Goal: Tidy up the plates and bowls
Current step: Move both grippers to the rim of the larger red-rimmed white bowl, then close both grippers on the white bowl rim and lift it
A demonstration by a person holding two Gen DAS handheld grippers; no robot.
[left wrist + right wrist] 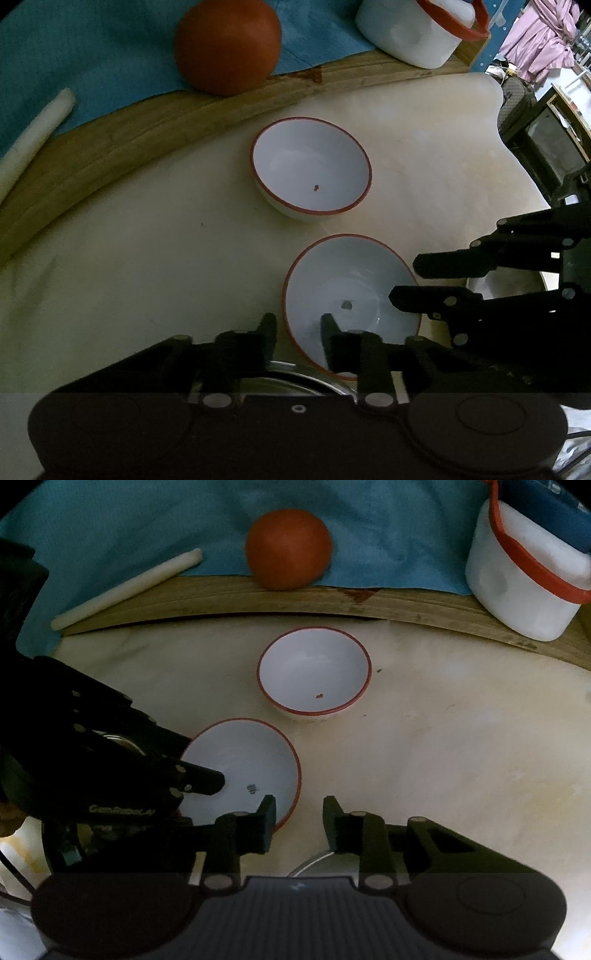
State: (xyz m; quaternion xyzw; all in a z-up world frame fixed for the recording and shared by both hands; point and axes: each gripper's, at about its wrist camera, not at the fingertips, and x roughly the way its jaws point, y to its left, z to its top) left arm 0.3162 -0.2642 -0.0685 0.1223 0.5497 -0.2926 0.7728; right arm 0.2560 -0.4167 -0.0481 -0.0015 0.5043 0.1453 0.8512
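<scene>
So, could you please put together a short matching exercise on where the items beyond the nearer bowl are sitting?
Things:
1. orange ball
2. white stick
3. white tub
4. far bowl

Places:
A. right end of the wooden board
B. middle of the blue cloth, at its front edge
C. on the pale counter
D. lying flat at the cloth's left side

Pairs: 1-B, 2-D, 3-A, 4-C

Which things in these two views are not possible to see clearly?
- Left wrist view: shiny metal object, mostly under the left gripper.
- Left wrist view: white tub, cut off by the top edge.
- Both views: dark speck in the near bowl, too small to identify.
- Right wrist view: near bowl's left side, behind the left gripper.
</scene>
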